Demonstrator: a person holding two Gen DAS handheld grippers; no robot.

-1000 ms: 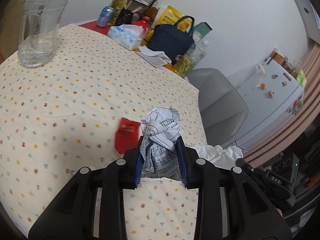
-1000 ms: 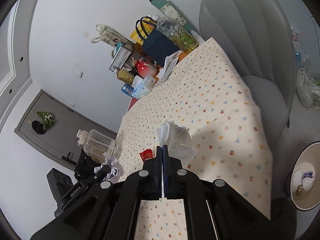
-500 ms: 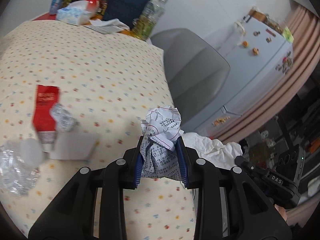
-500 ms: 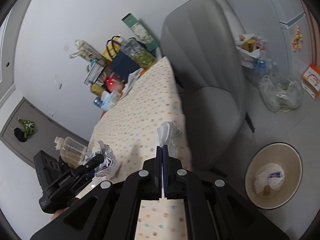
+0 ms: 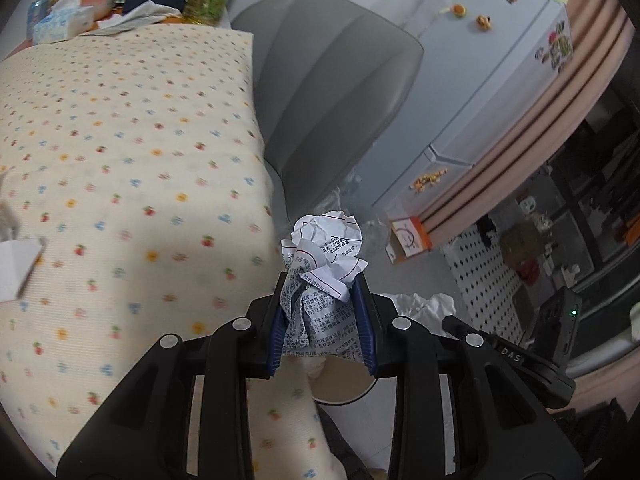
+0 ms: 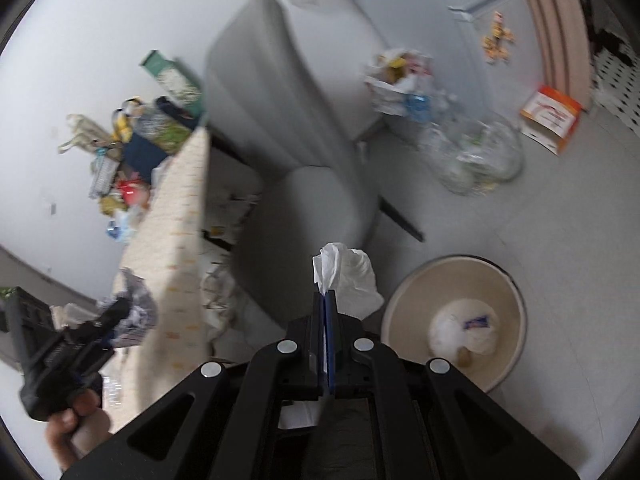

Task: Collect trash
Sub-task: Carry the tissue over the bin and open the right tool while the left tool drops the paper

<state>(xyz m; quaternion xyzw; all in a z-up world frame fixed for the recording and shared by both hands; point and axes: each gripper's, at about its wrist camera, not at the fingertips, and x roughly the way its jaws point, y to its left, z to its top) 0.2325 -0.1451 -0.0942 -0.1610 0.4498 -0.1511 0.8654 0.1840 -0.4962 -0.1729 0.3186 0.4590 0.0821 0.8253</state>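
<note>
My left gripper (image 5: 322,288) is shut on a crumpled ball of printed paper (image 5: 326,256), held over the table's right edge. It also shows at the left of the right wrist view (image 6: 120,312). My right gripper (image 6: 326,296) is shut on a white tissue (image 6: 348,276), held in the air beside the table. A round beige trash bin (image 6: 404,300) with white trash inside stands on the floor just right of the tissue; its rim (image 5: 340,398) shows under the left gripper.
The dotted tablecloth table (image 5: 120,160) has clutter at its far end and a white paper scrap (image 5: 16,268) at the left. A grey chair (image 6: 288,152) stands behind the bin. A clear bag of bottles (image 6: 472,152), an orange box (image 6: 550,116) and a fridge (image 5: 492,80) are beyond.
Both grippers have swung right, off the table toward the floor bin, each still holding its trash. The red wrapper and the bottle have left the left wrist view.
</note>
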